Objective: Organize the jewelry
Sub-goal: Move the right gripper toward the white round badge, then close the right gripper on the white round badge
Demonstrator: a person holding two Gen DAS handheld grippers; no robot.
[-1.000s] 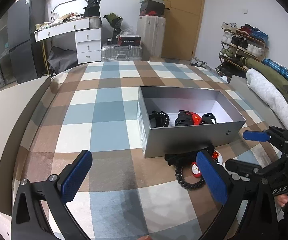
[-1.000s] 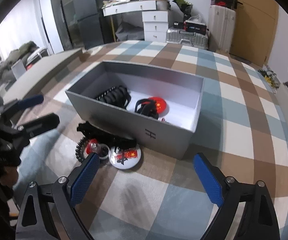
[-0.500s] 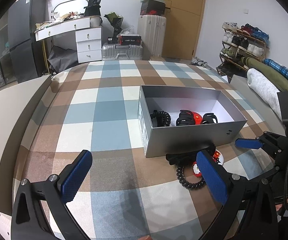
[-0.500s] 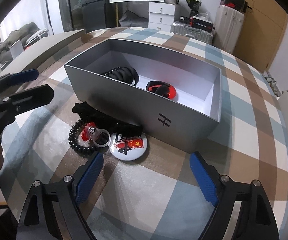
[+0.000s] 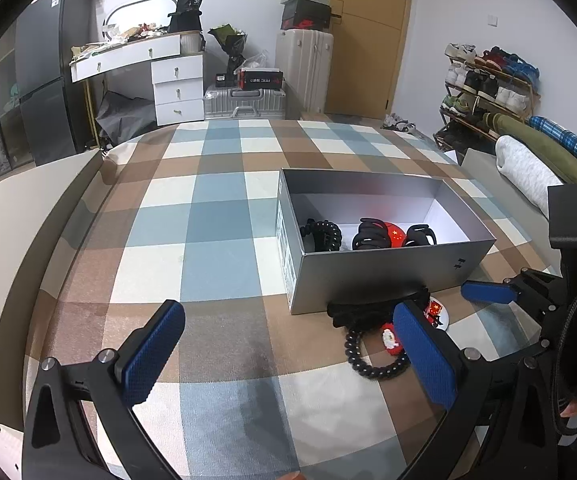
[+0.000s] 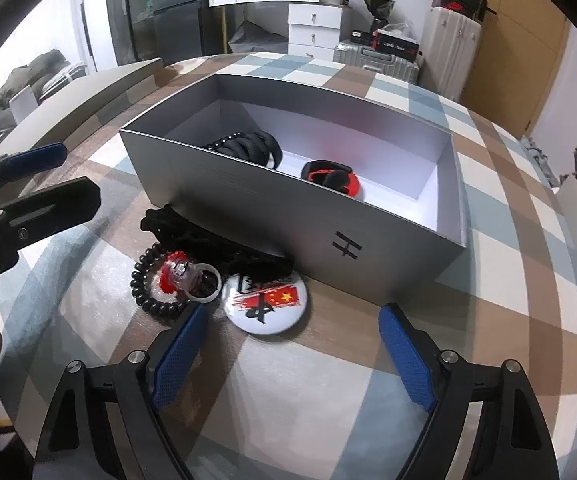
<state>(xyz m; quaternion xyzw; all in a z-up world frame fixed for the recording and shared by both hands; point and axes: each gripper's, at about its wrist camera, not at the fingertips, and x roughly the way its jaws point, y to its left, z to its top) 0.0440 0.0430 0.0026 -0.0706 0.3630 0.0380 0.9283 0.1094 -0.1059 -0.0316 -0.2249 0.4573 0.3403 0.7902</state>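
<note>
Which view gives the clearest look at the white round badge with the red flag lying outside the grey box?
The right wrist view: the badge lies whole and unobstructed just ahead of the right gripper, beside the bead bracelet. In the left wrist view only a sliver of it shows, mostly hidden behind a finger of the left gripper.

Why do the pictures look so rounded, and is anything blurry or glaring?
Left wrist view: a fisheye lens bends the checked cloth and darkens the corners; the grey box is sharp and casts a soft shadow onto the items in front of it. Right wrist view: same bulge; the round flag badge is crisp, with a mild sheen on the cloth near the blue fingers.
</note>
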